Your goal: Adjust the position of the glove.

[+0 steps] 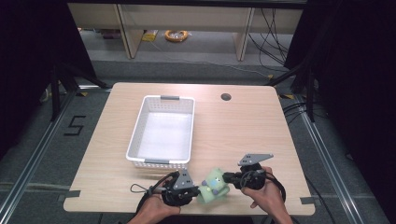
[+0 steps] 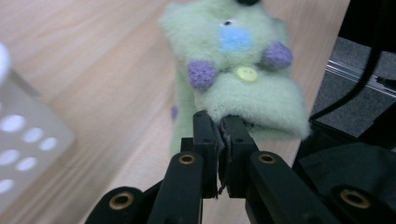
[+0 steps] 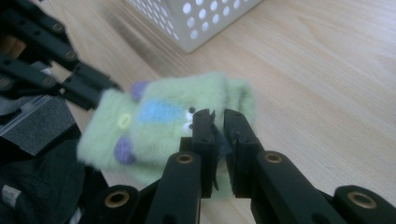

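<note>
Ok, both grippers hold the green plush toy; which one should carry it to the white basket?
Left, probably. The left gripper sits nearer the white perforated plastic basket and pinches the green plush toy at its edge. The right gripper would have farther to go.

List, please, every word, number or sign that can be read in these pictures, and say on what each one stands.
"5": a black mark on the grey floor, left of the table.
Nothing readable on the green toy, the white basket, the left gripper or the right gripper.
In the right gripper view a small pale tag sits at the lower left, too small and blurred to read.
</note>
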A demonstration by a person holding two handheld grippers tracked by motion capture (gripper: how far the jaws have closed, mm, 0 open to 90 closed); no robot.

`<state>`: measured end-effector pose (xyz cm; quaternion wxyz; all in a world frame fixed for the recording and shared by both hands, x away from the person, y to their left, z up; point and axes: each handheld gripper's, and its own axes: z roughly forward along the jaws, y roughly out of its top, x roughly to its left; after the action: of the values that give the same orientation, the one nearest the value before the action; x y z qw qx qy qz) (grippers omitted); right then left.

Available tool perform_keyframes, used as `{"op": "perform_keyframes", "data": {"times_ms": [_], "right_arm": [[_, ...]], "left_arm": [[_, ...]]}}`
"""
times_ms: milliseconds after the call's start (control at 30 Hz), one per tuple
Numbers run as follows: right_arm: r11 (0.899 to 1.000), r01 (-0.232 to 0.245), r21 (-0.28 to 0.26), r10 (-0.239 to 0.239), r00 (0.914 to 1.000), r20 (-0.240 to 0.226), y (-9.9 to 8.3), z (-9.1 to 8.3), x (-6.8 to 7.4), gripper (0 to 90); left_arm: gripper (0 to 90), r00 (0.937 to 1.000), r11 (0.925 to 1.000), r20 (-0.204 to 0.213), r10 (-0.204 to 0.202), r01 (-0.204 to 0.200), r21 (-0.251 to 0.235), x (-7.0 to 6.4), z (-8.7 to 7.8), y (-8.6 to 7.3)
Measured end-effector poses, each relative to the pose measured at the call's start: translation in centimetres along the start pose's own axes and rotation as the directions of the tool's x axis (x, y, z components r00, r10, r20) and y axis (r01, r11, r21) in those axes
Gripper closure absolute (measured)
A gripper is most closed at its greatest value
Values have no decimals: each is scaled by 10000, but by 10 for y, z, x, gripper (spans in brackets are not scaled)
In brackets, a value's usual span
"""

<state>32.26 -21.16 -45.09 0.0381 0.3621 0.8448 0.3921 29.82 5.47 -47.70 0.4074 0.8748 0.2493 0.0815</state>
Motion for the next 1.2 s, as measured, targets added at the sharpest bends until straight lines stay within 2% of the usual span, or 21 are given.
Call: {"op": "perform_keyframes", "data": {"times_ms": [33,100,133,167,267,333,433,533,567,600,633,667,733,767,800,833,867,900,1067,1133,1200], "right_arm": [[9997,-253,-56,253,9997,-47,-4,-3,6,845],[9999,-46,-120,47,10000,20,-5,-3,5,846],[9999,-135,-90,135,9999,-39,-8,-3,7,863],[9995,-309,-73,308,9994,-135,-11,-3,8,898],[9990,-438,48,439,9985,-312,-18,0,9,898],[9993,-362,122,365,9991,-219,-21,3,7,898],[9993,-295,213,301,9991,-290,-22,5,6,897],[9989,-366,302,373,9990,-227,-23,7,6,891],[9982,-538,262,546,9980,-309,-23,7,7,882],[9993,-285,229,290,9994,-206,-23,7,5,864],[9989,-408,244,415,9987,-302,-22,5,5,830],[9989,-454,133,456,9989,-133,-21,3,5,793],[9984,-563,-14,563,9984,1,-18,-2,3,692],[9979,-638,-125,639,9979,132,-17,-4,2,657],[9980,-585,-223,589,9981,161,-15,-6,-1,633],[9957,-906,-183,910,9956,237,-15,-7,1,613],[9973,-679,-270,689,9970,357,-14,-8,-3,578],[9959,-889,-171,893,9956,281,-12,-6,-6,511],[9937,-1110,174,1106,9936,227,-12,4,-7,448],[9939,-1037,376,1029,9945,211,-11,5,-8,441],[9930,-1058,526,1053,9944,116,-10,12,-8,428]], "left_arm": [[858,10000,10000,-34,-61,60,-31,2,0,0],[857,10000,10000,-32,84,-84,11,6,2,-1],[857,9998,9998,-51,-171,171,69,6,4,-3],[857,10000,9999,-41,-80,81,121,8,6,-4],[856,9997,9994,-69,-218,219,283,9,12,-8],[851,9999,9992,18,-107,106,391,9,15,-10],[842,9993,9982,-33,-361,362,475,9,18,-14],[832,9997,9981,-8,-260,260,561,11,17,-15],[819,9990,9974,-72,-443,446,573,11,17,-17],[793,9995,9975,7,-312,311,635,12,15,-17],[737,9981,9965,-50,-615,617,573,12,15,-18],[703,9980,9963,-86,-621,625,583,14,13,-19],[629,9940,9933,-129,-1086,1091,391,14,8,-20],[604,9948,9939,-157,-1011,1017,438,15,3,-21],[582,9920,9916,-148,-1252,1256,314,15,1,-22],[561,9912,9908,-258,-1298,1307,342,15,-3,-22],[531,9877,9875,-135,-1561,1563,195,14,-6,-22],[483,9841,9839,-29,-1775,1775,195,14,-8,-22],[377,9601,9603,203,-2791,2791,-2,12,-7,-17],[364,9547,9552,323,-2958,2954,167,11,-3,-15],[348,9453,9465,491,-3225,3219,212,8,4,-12]]}}
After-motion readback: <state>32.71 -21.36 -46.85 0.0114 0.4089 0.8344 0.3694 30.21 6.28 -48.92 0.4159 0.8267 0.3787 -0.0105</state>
